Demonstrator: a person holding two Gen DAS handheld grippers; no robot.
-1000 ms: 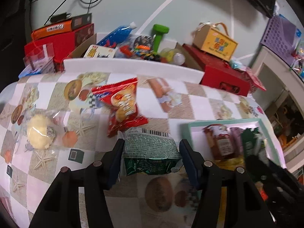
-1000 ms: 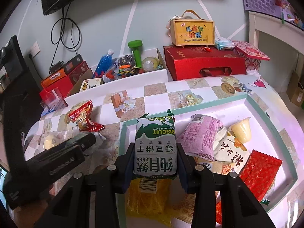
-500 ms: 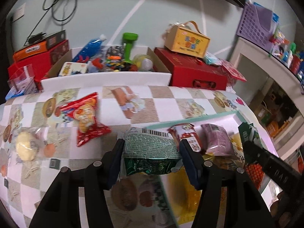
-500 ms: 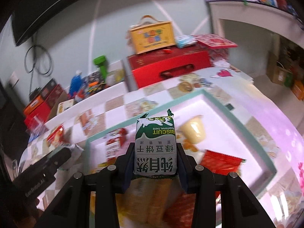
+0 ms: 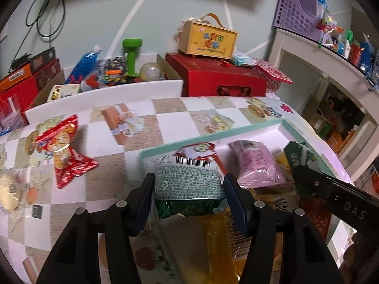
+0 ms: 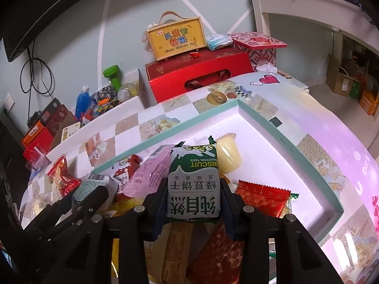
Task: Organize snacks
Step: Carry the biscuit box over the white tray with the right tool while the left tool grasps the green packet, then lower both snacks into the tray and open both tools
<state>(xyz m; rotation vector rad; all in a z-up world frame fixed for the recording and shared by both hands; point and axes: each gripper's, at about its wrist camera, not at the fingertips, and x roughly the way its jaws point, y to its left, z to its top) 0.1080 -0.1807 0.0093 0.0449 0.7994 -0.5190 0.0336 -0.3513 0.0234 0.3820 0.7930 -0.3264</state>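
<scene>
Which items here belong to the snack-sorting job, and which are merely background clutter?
Job: left gripper holding green packet; right gripper holding biscuit pack; teal-rimmed tray; pink packet; jelly cup; red snack bag.

Clutter: green dumbbell; yellow gift box; red box; purple basket.

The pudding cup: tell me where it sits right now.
In the right wrist view the pudding cup lies inside the tray, toward its far corner, just right of the biscuit pack held in the right gripper.

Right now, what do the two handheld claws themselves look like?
Both the left claw and right claw are matte black, angular linkage frames with round silver rivets and dark blue pads. The right one's arm shows pale "DAS" lettering. No cables or sleeves visible.
</scene>
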